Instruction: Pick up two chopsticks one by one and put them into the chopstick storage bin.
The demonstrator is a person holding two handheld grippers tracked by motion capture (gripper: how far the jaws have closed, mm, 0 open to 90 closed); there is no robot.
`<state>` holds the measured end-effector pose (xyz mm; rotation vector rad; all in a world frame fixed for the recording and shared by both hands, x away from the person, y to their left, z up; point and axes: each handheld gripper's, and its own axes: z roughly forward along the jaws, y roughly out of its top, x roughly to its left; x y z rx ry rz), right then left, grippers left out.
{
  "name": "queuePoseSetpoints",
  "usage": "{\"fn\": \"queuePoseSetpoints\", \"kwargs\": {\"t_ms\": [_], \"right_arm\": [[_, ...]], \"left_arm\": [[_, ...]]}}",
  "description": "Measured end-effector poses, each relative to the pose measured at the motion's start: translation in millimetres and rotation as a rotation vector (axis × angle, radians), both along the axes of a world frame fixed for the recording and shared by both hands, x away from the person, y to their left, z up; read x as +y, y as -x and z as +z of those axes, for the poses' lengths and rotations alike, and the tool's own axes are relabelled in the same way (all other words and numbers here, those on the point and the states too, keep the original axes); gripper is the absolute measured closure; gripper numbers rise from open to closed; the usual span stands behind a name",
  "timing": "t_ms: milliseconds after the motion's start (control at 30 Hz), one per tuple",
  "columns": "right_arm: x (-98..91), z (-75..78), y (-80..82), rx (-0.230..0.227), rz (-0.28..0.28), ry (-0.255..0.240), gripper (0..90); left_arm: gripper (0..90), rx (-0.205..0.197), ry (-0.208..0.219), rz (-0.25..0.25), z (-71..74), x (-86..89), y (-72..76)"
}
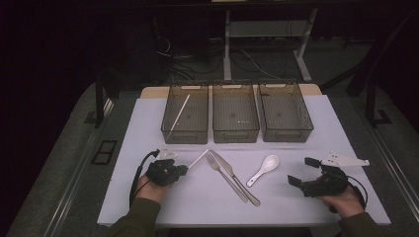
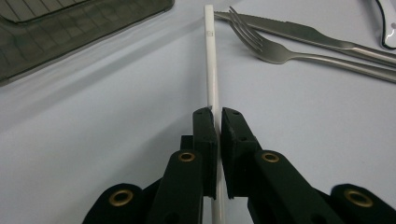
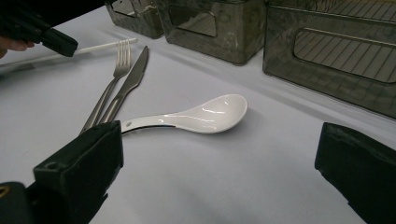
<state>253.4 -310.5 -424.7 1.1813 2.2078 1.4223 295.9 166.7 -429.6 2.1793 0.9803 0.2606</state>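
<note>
At table's left, left gripper (image 2: 218, 121) clamped thinly on white chopstick (image 2: 211, 60), far end pointing toward fork (image 2: 280, 49) and knife (image 2: 299, 31); another stick already in left bin (image 1: 185, 113). Could pivot or slip from so narrow a pinch. Further right, white spoon (image 3: 205, 114) lying untouched, right gripper (image 3: 219, 163) gaping wide, holding nothing

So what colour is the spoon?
White and shiny: the spoon shows best in the right gripper view.

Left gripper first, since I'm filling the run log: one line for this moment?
left gripper: shut on chopstick | right gripper: open near spoon
</note>
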Motion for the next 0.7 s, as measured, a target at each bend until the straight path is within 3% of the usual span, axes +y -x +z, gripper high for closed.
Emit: {"fn": "queuePoseSetpoints", "kwargs": {"t_ms": [200, 567, 700], "right_arm": [[-0.1, 0.0, 0.0, 0.003, 0.0, -0.001, 1.1], [0.0, -1.6, 0.3, 0.012, 0.007, -0.026, 1.1], [-0.3, -4.6, -0.1, -0.005, 0.007, -0.033, 1.1]], "left_arm": [[84.6, -0.011, 0.014, -0.033, 8.4, 1.2, 0.7], [84.6, -0.032, 0.053, -0.012, 22.8, 6.8, -2.3], [84.6, -0.04, 0.062, -0.01, 26.7, 7.5, -4.4]]}}
